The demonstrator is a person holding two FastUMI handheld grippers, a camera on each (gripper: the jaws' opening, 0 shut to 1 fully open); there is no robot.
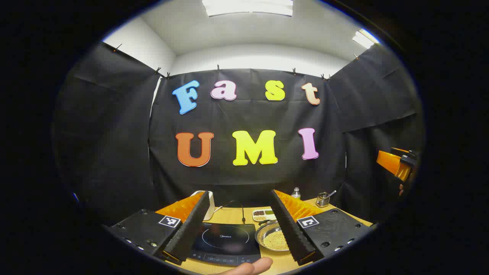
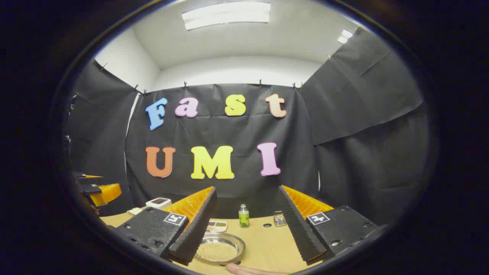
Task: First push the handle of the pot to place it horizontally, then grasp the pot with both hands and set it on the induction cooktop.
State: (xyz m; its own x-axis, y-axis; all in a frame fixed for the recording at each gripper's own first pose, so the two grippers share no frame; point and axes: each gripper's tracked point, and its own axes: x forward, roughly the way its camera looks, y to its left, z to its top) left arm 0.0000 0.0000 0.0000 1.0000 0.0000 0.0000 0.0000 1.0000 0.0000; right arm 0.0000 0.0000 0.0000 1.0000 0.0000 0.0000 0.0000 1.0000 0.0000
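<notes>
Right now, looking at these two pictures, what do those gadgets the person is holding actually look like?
Each gadget is a two-finger gripper. The left gripper and the right gripper look alike: two long wedge-shaped black fingers with ribbed inner faces, backed by ridged orange plastic, on flat black plates with screws. Each plate carries a small square black-and-white marker. No cables or sleeves are visible.

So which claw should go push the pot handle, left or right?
Right, probably. The shallow silver metal pot of yellow grains lies just ahead of the open right claw. The left claw faces the black induction cooktop, with the pot off to its side, partly behind a finger.
</notes>
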